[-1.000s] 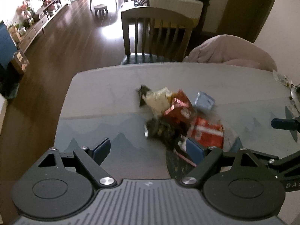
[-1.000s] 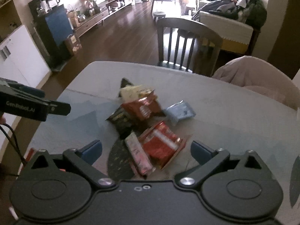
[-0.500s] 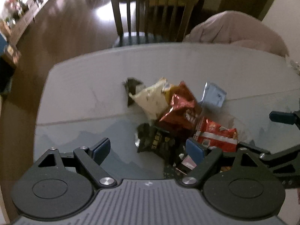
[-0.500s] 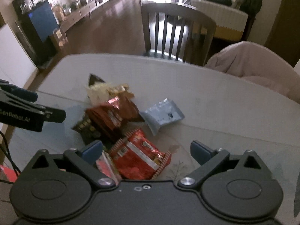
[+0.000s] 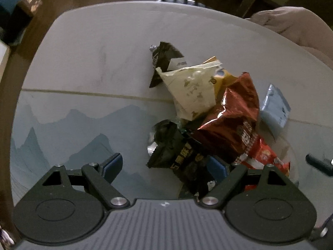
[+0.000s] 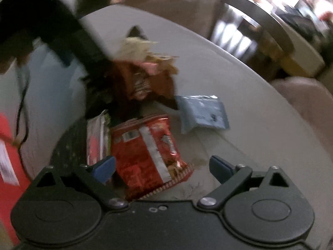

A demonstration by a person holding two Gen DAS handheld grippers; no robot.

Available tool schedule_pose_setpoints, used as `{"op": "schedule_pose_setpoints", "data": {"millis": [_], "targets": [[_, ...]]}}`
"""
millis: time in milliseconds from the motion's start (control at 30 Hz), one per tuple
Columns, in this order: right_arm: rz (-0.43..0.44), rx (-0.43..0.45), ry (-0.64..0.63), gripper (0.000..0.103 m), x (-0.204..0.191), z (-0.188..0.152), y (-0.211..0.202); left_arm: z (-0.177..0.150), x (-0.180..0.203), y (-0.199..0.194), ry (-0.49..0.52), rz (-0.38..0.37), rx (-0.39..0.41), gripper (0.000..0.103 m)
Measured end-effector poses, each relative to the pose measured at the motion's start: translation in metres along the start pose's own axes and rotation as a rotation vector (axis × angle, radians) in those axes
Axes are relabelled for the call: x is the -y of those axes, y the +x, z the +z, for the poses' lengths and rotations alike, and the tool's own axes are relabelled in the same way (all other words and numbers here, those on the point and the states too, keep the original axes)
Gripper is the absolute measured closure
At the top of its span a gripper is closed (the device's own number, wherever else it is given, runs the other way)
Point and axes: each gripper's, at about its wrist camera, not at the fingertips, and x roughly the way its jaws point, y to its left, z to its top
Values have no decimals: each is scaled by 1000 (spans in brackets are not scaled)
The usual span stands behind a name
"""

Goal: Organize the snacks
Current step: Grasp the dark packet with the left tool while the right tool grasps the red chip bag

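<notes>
A heap of snack bags lies on the grey table (image 5: pixel 93 66). In the left wrist view my left gripper (image 5: pixel 164 164) is open, its jaws either side of a black bag with gold print (image 5: pixel 179 156). Behind it lie a cream bag (image 5: pixel 191 89), a dark red foil bag (image 5: pixel 231 123), another black bag (image 5: pixel 164 56) and a pale blue packet (image 5: pixel 274 108). In the right wrist view, which is blurred, my right gripper (image 6: pixel 162 166) is open, low over a bright red bag (image 6: pixel 145 152). The pale blue packet (image 6: pixel 204 112) lies beyond it.
A wooden chair (image 6: pixel 262 18) stands at the table's far side, with a pink cushioned seat (image 5: pixel 291 27) to the right. A red box (image 6: pixel 8 160) lies at the left edge of the right wrist view. The left gripper's dark body (image 6: pixel 54 25) crosses the upper left there.
Both grippers have moved forward and down toward the snack heap. The left one now straddles the black gold-print bag; the right one is close over the bright red bag.
</notes>
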Motion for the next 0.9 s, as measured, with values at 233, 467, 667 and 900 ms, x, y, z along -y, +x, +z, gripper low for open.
{"op": "schedule_pose_setpoints", "data": {"millis": [233,467,667,900], "targets": [[-15,-11,-194,6,-23,1,14,2,-1,17,-81,6,-18,15],[-20,4,-202,7,-27,3,26,-2,-3,24,-109,5,-14,15],[11,12,-183,18,-27,0,31,-5,-20,26,-141,-44,-16,28],[12,46,-166,28,-28,-7,26,-13,-43,29,-137,-77,-19,42]]}}
